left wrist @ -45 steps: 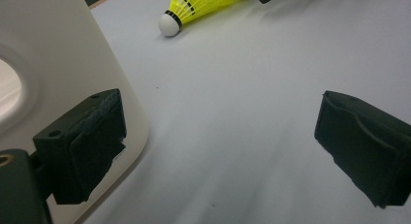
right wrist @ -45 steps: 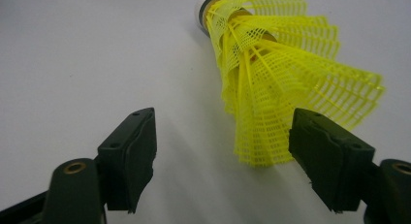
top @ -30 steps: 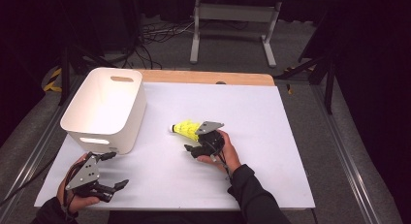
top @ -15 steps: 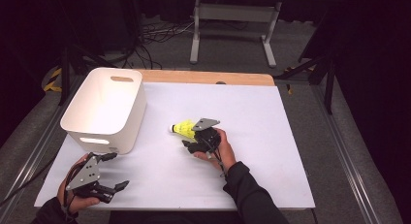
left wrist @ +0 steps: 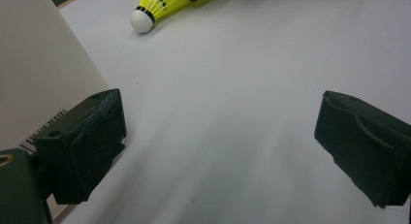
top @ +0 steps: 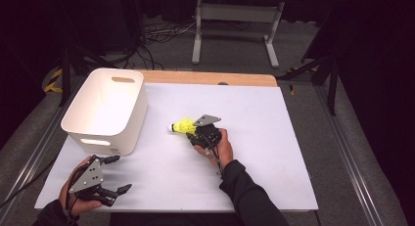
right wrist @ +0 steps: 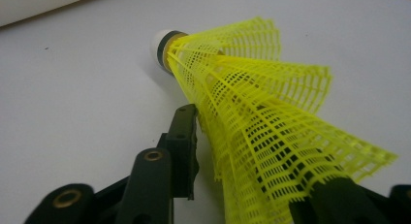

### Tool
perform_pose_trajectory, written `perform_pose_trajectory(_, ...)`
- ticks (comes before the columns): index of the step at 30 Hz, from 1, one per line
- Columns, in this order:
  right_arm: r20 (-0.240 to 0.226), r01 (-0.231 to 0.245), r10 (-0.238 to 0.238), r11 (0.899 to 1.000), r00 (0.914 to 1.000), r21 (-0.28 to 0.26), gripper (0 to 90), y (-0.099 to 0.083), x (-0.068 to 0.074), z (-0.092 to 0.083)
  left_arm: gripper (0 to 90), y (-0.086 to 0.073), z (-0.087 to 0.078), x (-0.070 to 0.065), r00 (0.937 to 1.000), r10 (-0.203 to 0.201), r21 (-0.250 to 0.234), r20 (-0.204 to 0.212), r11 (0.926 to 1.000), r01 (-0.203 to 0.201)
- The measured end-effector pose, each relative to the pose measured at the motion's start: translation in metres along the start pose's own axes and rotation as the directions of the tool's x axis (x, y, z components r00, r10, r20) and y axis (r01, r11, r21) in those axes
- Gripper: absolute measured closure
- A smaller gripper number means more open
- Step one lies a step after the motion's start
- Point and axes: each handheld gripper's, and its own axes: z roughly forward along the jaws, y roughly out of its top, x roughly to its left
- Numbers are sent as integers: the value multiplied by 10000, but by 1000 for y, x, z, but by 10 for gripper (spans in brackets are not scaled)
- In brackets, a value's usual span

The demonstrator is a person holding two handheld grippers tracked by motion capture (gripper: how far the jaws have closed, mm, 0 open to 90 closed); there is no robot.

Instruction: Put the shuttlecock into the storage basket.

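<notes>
A yellow plastic shuttlecock (top: pixel 182 126) with a white cork tip lies on its side on the white table sheet (top: pixel 274 138), tip toward the bin. My right gripper (top: pixel 192 130) has just been closing, with the shuttlecock's skirt between its jaws. In the right gripper view the mesh skirt (right wrist: pixel 252 112) is flattened between the two black fingers (right wrist: pixel 186 132), and my right gripper (right wrist: pixel 261 156) is shut on it. My left gripper (top: pixel 121 173) rests open near the front left corner, nothing between its jaws. The left gripper view shows that gripper (left wrist: pixel 218 136) open, with the shuttlecock (left wrist: pixel 155 3) far ahead.
A white plastic bin (top: pixel 132 113) with handle cut-outs stands at the table's left; its wall (left wrist: pixel 39 73) is close beside my left gripper. A strip of wooden tabletop (top: pixel 210 78) shows at the back. Dark floor, cables and a metal stand lie beyond.
The right hand has edged slightly toward the shuttlecock and its jaws have drawn in around the skirt. The left hand has stayed where it was.
</notes>
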Motion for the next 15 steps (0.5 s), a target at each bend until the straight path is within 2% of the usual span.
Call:
perform_pose_trajectory(6, 156, 181, -179, 9998, 9997, -91, 787, 6, 0, 4, 51, -1, 0, 0, 10000, -17, 36, 21, 10000, 16)
perform_pose_trajectory(11, 178, 289, -287, 9995, 9994, -127, 836, 8, 2, 5, 51, -1, 1, -1, 10000, -44, 52, 42, 10000, 44)
perform_pose_trajectory(15, 90, 160, -158, 9996, 9998, -217, 838, 7, 0, 2, 51, -1, 1, -1, 10000, -48, 90, 22, 9999, 48)
